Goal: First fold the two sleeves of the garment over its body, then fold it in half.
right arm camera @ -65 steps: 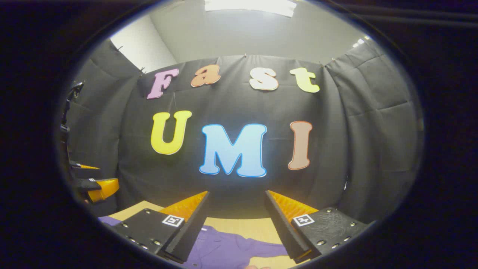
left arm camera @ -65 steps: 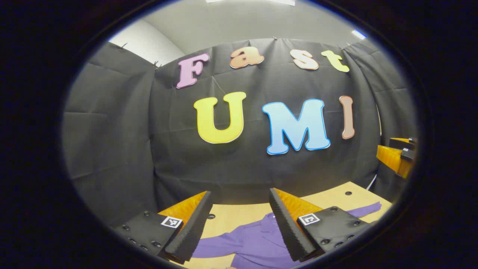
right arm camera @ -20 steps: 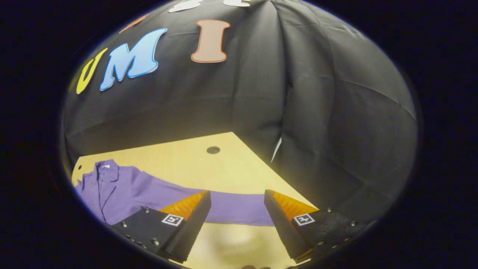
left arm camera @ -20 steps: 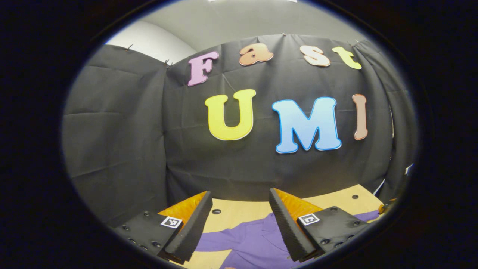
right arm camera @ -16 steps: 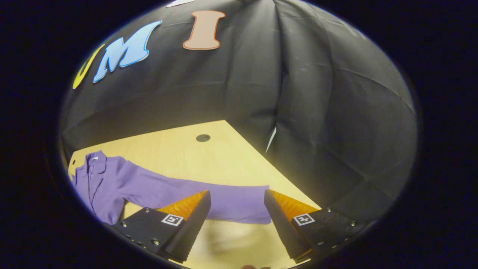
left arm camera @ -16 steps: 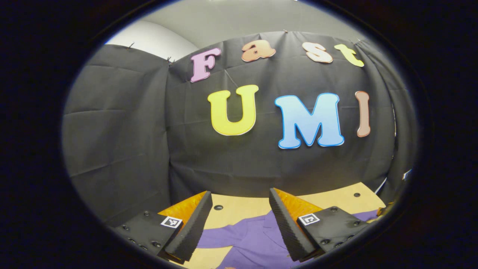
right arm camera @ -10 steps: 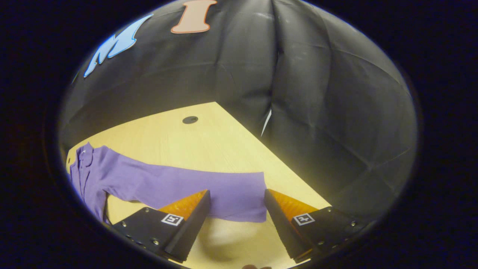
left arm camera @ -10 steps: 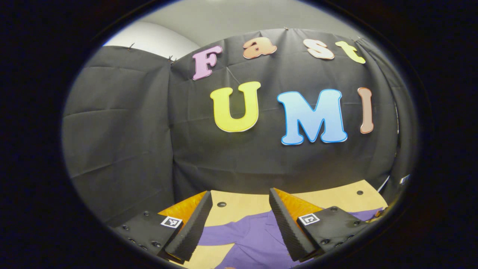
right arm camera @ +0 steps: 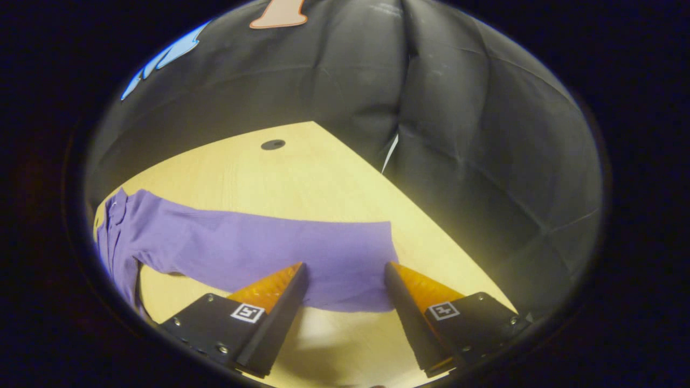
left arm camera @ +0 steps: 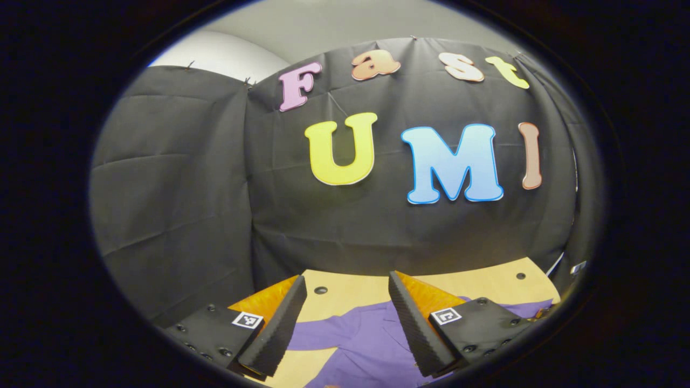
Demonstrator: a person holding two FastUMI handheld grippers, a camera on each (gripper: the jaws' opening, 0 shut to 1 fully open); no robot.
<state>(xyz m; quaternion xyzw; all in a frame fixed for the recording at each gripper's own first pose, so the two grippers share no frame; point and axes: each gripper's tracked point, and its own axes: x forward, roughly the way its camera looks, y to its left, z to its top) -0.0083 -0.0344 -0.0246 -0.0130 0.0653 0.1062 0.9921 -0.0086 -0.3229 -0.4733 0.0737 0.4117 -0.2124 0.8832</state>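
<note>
A purple long-sleeved shirt [left arm camera: 366, 337] lies flat on the light wooden table [left arm camera: 350, 291]. In the right gripper view one sleeve [right arm camera: 259, 248] stretches out sideways, and its cuff end [right arm camera: 361, 269] lies between the fingers of my right gripper [right arm camera: 345, 275], which is open just above the cloth. The shirt's collar [right arm camera: 116, 213] shows at the far left of that view. My left gripper [left arm camera: 345, 288] is open and held above the table, with the shirt's collar area and other sleeve [left arm camera: 323, 337] below its fingers.
Black cloth walls close the table at the back and on both sides. The table's right edge [right arm camera: 431, 226] runs close past the cuff. Small dark holes [right arm camera: 273, 144] [left arm camera: 320, 290] mark the tabletop near the back wall.
My right gripper has swung down and to the right from facing the wall, coming low over the sleeve's cuff. The left gripper has tipped slightly downward and stayed open.
</note>
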